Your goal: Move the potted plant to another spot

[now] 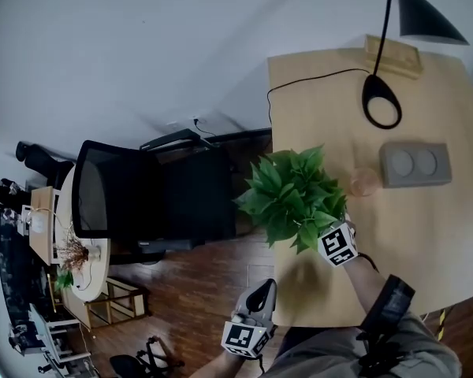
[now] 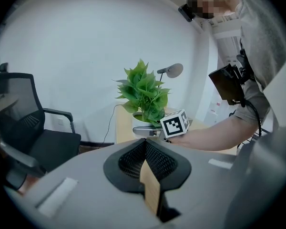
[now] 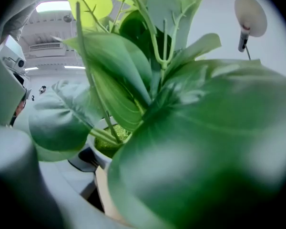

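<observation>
There is one plant (image 1: 296, 195) (image 2: 144, 92) (image 3: 181, 104). It stands upright in a white pot (image 2: 139, 120) on the one wooden table (image 1: 426, 235), close to the table's left edge.

The right gripper (image 1: 331, 236) (image 2: 150, 131) reaches to the pot from the near side, under the leaves. In its own view the leaves fill almost all the picture. One finger (image 3: 83, 159) lies against the outside of the pot wall, just below the rim; the other finger is behind a big leaf. From the left gripper view the grey fingers lie on the lower part of the pot, so the jaws look clamped on it.

The left gripper (image 1: 256, 302) (image 2: 147, 163) is off the table, over the wooden floor (image 1: 213, 282) and well apart from the plant. Its two jaws are pressed together with nothing between them.

On the table there are also one black lamp (image 1: 381, 101) (image 2: 170, 70) (image 3: 250, 15) and one grey box (image 1: 415, 164) with two round discs on top. One black chair (image 1: 142, 199) (image 2: 19, 123) stands to the left of the table.
</observation>
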The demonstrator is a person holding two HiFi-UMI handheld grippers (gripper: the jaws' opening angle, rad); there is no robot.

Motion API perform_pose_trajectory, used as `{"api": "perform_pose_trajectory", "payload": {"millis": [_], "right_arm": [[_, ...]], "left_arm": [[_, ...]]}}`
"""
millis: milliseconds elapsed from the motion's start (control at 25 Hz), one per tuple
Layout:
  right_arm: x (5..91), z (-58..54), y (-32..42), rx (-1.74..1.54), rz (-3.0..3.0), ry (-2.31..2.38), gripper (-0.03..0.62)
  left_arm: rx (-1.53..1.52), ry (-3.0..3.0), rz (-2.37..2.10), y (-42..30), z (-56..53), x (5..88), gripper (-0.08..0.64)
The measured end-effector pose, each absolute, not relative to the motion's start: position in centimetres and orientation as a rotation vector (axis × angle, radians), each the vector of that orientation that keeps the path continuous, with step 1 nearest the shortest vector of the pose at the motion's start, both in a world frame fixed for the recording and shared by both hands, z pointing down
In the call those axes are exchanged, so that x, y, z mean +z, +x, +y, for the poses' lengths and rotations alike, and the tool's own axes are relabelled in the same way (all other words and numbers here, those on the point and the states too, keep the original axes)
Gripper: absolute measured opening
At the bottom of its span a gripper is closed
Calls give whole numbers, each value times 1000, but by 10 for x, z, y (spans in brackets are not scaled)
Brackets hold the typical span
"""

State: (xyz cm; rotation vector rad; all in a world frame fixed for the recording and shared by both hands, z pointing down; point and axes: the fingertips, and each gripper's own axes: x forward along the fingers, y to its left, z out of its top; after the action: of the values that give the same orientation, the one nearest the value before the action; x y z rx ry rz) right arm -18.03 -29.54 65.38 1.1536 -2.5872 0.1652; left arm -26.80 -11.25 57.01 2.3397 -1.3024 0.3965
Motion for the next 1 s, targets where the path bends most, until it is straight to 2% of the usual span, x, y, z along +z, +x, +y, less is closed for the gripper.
{"api": "perform_pose_trajectory", "payload": {"millis": [600, 1000], "right_arm": [[666, -292, -171, 223, -2516, 1072, 543], [661, -252, -155, 248, -2504, 1036, 543]], "left_arm": [[400, 2376, -1311, -271, -115, 568, -6], [366, 2407, -1262, -254, -122, 572, -6]]}}
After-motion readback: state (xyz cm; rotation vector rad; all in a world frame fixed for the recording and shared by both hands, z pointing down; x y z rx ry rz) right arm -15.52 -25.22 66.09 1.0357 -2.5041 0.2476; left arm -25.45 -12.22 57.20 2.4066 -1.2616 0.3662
